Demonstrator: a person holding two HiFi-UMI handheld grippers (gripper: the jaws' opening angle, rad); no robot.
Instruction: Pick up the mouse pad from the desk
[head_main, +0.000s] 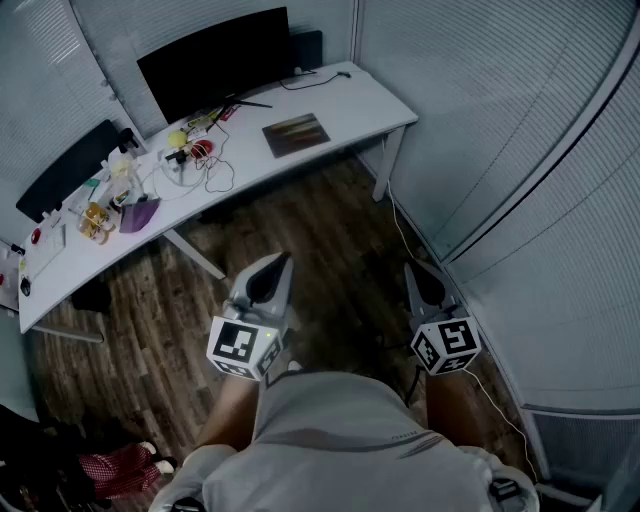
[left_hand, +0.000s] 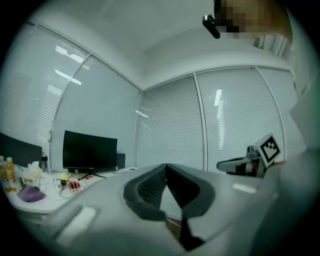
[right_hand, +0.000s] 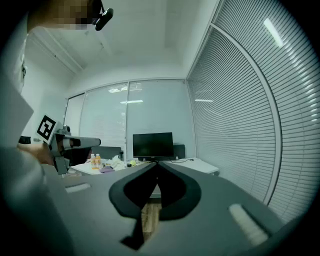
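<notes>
Left gripper (head_main: 284, 262) and right gripper (head_main: 411, 272) fingers closed, empty, over wood floor (head_main: 310, 230); mouse pad (head_main: 296, 134) on white desk (head_main: 360, 105)

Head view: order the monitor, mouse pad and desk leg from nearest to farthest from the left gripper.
1. Desk leg, ahead of the left gripper.
2. Mouse pad, right half of the desk.
3. Monitor, at the desk's back.

A small office with blind-lined walls.
A long white desk (head_main: 350, 110) stands well ahead of the fingers (head_main: 272, 272); a dark monitor (head_main: 215, 60) and loose cables (head_main: 218, 172) sit on it; slatted blinds (head_main: 480, 100) cover the walls beyond and beside them; wood-plank floor (head_main: 330, 235) lies beneath.
</notes>
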